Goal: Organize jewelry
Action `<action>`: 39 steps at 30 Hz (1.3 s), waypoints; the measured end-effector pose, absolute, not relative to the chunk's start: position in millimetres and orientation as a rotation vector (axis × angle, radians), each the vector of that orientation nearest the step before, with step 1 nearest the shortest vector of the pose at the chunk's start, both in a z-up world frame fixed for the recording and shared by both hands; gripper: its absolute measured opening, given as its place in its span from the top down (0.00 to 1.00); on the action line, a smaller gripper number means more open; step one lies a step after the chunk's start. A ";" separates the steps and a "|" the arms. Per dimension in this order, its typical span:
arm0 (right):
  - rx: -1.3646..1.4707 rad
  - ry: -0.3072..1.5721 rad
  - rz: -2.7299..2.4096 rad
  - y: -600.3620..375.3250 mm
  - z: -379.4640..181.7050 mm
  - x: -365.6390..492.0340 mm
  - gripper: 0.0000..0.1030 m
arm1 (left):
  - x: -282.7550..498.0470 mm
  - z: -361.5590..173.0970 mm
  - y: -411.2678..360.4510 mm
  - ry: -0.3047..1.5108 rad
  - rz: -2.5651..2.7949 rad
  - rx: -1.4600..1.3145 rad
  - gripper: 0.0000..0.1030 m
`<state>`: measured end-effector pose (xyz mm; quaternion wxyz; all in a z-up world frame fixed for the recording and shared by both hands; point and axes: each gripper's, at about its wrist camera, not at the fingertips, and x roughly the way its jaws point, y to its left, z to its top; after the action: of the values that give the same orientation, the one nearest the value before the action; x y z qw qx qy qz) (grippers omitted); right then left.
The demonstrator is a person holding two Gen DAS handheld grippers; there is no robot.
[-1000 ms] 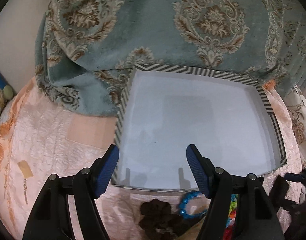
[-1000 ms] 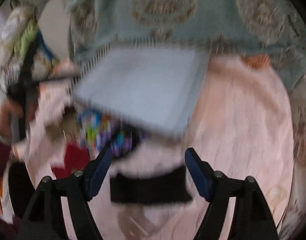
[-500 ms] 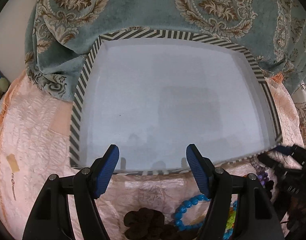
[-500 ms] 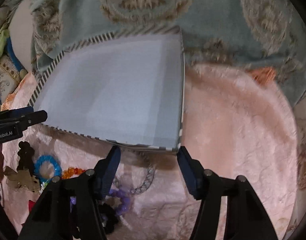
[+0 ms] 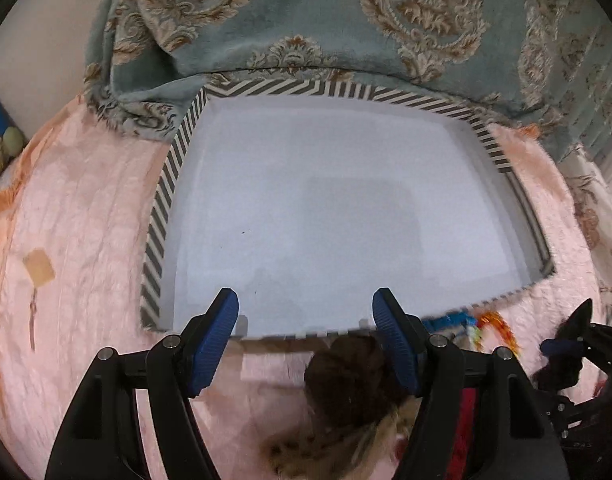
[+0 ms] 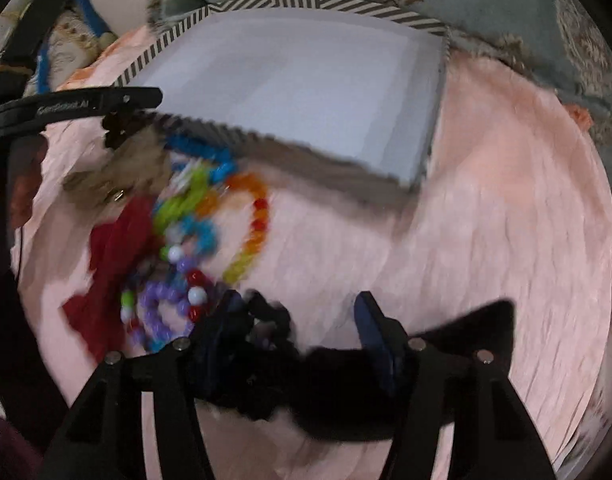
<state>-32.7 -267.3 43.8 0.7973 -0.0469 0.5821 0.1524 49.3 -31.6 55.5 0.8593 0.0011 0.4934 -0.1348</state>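
Note:
A shallow tray (image 5: 162,216) with a striped rim and an empty white floor lies on pink cloth; it also shows in the right wrist view (image 6: 162,46). My left gripper (image 5: 306,320) is open over the tray's near edge, above a brown hair piece (image 5: 345,376). A blurred pile of jewelry sits left of my right gripper (image 6: 296,312): an orange bead bracelet (image 6: 254,236), a blue bead bracelet (image 6: 204,150), purple beads (image 6: 158,316) and a red piece (image 6: 114,248). The right gripper is open, with a black scrunchie (image 6: 266,332) and a black band (image 6: 345,380) between its fingers.
A teal patterned blanket (image 5: 306,20) lies behind the tray. The pink cloth (image 6: 505,220) stretches to the right of the tray. The left gripper's finger (image 6: 86,104) shows at the left of the right wrist view.
Both grippers have pulled back from the tray toward the jewelry pile. The brown hair piece now lies under the left gripper, and the black scrunchie lies between the right fingers.

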 end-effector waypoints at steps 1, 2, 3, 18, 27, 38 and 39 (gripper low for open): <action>-0.100 1.242 0.330 -268.9 45.6 -40.5 0.39 | 46.4 62.2 -27.9 1.022 -0.286 -0.015 0.47; -0.078 1.224 0.339 -272.1 52.3 -44.2 0.39 | 42.1 66.7 -22.7 1.012 -0.284 -0.037 0.47; -0.006 1.192 0.356 -278.4 61.4 -45.7 0.39 | 40.0 71.9 -15.9 1.003 -0.284 -0.082 0.47; 0.112 1.168 0.489 -145.6 35.9 10.7 0.36 | 31.8 75.9 26.0 1.062 -0.205 -0.111 0.47; 0.058 1.046 0.523 -184.4 88.4 -21.5 0.37 | 28.2 69.9 10.5 1.063 -0.243 -0.090 0.47; 0.111 1.150 0.604 -154.7 28.2 31.1 0.41 | 13.1 51.8 8.7 1.149 -0.199 0.035 0.50; 0.095 1.139 0.623 -156.7 30.0 24.8 0.41 | 9.8 53.4 13.4 1.152 -0.191 0.041 0.50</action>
<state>24.8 -156.7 30.0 0.7955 0.0444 0.5301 0.2902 9.8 13.4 53.4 0.8343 0.0195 0.5436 -0.0900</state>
